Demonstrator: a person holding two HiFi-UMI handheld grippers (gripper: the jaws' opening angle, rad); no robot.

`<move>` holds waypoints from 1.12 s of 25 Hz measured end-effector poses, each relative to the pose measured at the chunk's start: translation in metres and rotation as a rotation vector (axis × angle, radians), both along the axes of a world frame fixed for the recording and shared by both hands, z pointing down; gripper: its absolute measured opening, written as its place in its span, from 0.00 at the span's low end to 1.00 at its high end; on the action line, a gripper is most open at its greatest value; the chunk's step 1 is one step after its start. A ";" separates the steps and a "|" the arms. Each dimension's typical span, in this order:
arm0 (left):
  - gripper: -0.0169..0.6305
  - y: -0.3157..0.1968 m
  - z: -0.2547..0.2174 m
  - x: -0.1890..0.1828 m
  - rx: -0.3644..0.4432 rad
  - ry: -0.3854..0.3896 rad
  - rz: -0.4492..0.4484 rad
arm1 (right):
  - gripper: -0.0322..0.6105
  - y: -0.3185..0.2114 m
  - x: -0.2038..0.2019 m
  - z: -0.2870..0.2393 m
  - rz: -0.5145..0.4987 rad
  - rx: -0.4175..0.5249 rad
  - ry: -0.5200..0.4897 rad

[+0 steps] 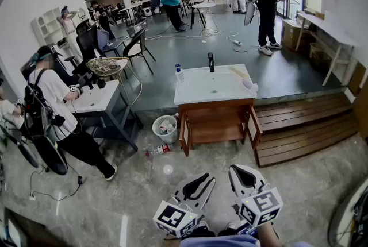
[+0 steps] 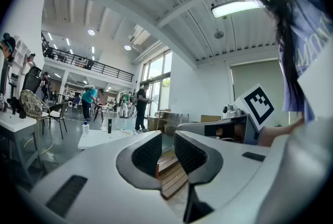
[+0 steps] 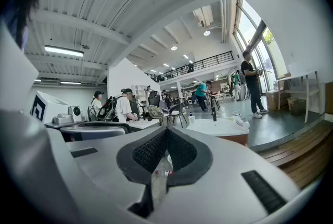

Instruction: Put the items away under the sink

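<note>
A white sink top (image 1: 201, 91) on a wooden cabinet stands ahead of me with both doors (image 1: 184, 134) swung open and a bare shelf (image 1: 215, 134) inside. On the top are a black faucet (image 1: 211, 62), a blue-capped bottle (image 1: 179, 73) and a pale cloth (image 1: 250, 85). A bottle (image 1: 158, 150) lies on the floor beside a white basket (image 1: 165, 128). My left gripper (image 1: 200, 184) (image 2: 166, 137) is slightly open with nothing between its jaws. Held beside it, my right gripper (image 1: 244, 176) (image 3: 166, 132) is shut and empty. Both are well short of the cabinet.
Wooden steps (image 1: 305, 125) lie right of the cabinet. A person with a backpack (image 1: 54, 108) stands at a white table (image 1: 95, 99) on the left. A small white disc (image 1: 167, 169) lies on the floor. Chairs and several people fill the hall behind.
</note>
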State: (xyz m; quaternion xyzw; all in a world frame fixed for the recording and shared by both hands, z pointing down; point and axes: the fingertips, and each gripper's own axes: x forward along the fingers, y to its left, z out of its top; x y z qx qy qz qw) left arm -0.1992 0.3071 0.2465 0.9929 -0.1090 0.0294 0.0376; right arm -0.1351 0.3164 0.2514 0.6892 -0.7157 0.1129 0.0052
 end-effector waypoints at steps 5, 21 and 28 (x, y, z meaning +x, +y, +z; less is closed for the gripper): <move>0.14 0.002 -0.001 0.006 0.011 0.005 0.014 | 0.07 -0.003 0.006 0.000 0.008 0.002 0.001; 0.14 0.010 0.003 0.025 0.003 -0.002 0.007 | 0.07 0.015 0.026 0.014 0.003 -0.013 0.015; 0.14 0.019 0.007 0.045 -0.011 -0.007 0.002 | 0.07 0.028 0.043 0.020 -0.005 -0.033 0.028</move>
